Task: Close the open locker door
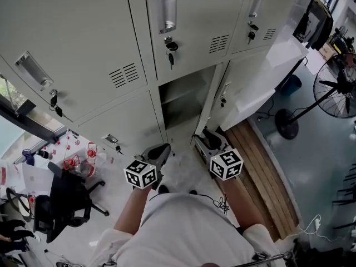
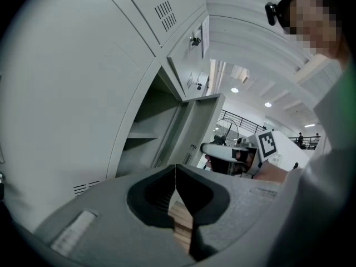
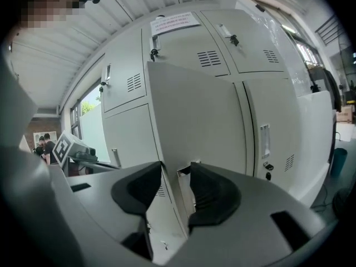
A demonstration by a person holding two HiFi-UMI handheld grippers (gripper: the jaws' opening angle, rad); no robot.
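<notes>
The lower locker compartment [image 1: 182,98] stands open, its grey door [image 1: 211,102] swung out toward me and seen almost edge-on in the head view. My right gripper [image 1: 207,139] is right at the door's free edge near the bottom. In the right gripper view the door [image 3: 200,113] fills the middle, and its edge sits between the open jaws of the right gripper [image 3: 175,170], the pads not pressing on it. My left gripper [image 1: 159,151] hangs left of the opening, its jaws shut on nothing [image 2: 176,170]. The left gripper view shows the open door [image 2: 198,124] and the right gripper [image 2: 214,149] beside it.
Closed lockers with keys in their locks [image 1: 171,52] surround the opening. Wooden planks [image 1: 266,174] lie on the floor to the right. A standing fan [image 1: 336,88] is at far right, a black office chair [image 1: 64,202] at lower left.
</notes>
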